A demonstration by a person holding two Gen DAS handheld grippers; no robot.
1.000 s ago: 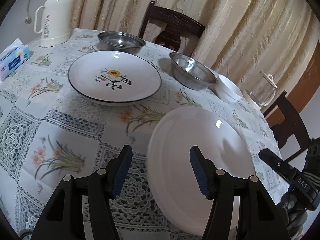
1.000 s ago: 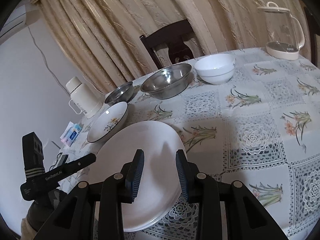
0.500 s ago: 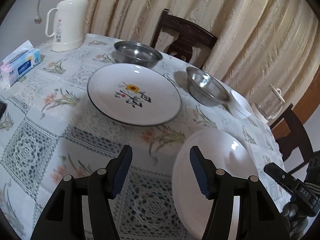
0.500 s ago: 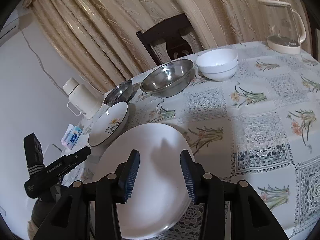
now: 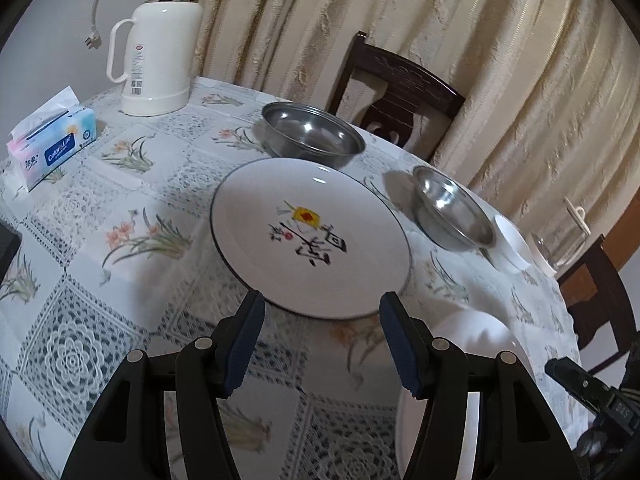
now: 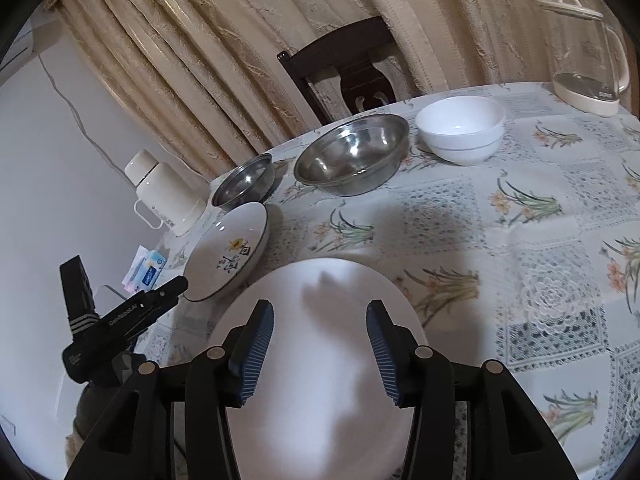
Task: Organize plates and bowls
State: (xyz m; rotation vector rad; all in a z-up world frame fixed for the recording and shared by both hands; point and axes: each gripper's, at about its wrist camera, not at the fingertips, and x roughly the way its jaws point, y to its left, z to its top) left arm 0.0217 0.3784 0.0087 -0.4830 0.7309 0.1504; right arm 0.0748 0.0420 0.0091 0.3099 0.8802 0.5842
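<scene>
A round dining table [image 5: 120, 280] under a floral lace cloth, set with dishes. From the left in the left wrist view: a tissue pack [image 5: 50, 144] lies at the table's left edge, a cream thermos flask [image 5: 160, 40] stands upright at the far left edge, and a small steel bowl [image 5: 312, 136] sits just behind the painted plate [image 5: 310, 236], a black-rimmed dish with a yellow motif lying flat toward the middle of the cloth. The left gripper [image 5: 322, 340] hangs released above the cloth at that plate's near rim, jaws wide apart and holding nothing. To its right, a larger steel bowl [image 5: 452, 212] stands beside a white bowl [image 5: 514, 246], with a glass kettle [image 5: 560, 248] at the far right edge. A plain white plate [image 5: 476, 332] lies at the near right edge, partly hidden behind the gripper.

In the right wrist view, the right gripper [image 6: 320, 348] hovers over the plain white plate [image 6: 320, 360], jaws spread and gripping nothing. Whether its pads [image 6: 256, 348] touch the plate cannot be told. A dark wooden chair [image 6: 344, 64] stands behind the table against beige curtains [image 6: 200, 60].
</scene>
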